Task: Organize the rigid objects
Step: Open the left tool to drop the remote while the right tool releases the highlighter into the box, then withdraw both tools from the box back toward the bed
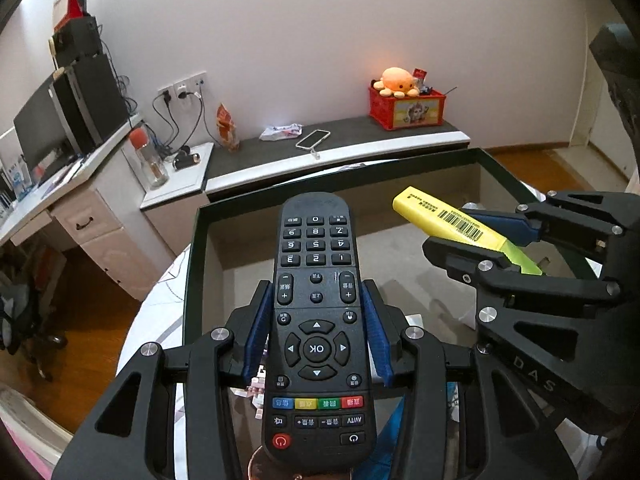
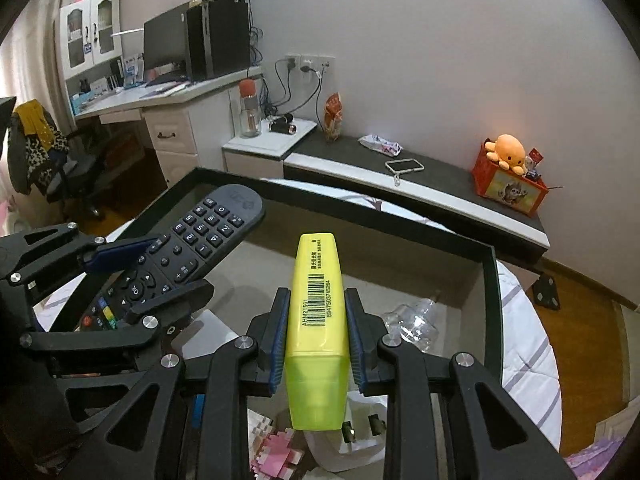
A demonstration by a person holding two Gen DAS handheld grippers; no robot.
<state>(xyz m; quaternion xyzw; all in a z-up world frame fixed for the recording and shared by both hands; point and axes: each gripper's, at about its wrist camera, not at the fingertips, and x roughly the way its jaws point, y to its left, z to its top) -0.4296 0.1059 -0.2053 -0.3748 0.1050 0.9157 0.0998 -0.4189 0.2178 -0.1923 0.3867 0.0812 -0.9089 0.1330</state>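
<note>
With both loads hanging over it, the box (image 2: 490, 276) is the target here: dark rim, pale floor, mostly bare at the far end, with a clear plastic bottle (image 2: 412, 322) lying near the right wall and some paper (image 2: 208, 334) on the floor toward the near side. Next down in size, the remote (image 1: 316, 320), buttons up, nose pointing to the far wall, clamped across its waist by the left gripper (image 1: 316, 304), blue pads pressing both long edges. It sits above the box, not yet on the floor. Smaller again, the highlighter (image 2: 316, 312), yellow, barcode up, pinched firmly in the right gripper (image 2: 316, 300) and also held over the box, just right of the remote.

My call: this is the set-down. Do it well by lowering each item flat onto bare floor, remote along the left wall, highlighter parallel beside it and clear of the bottle. Release only once each one rests, and keep the two grippers apart, since they are close.
</note>
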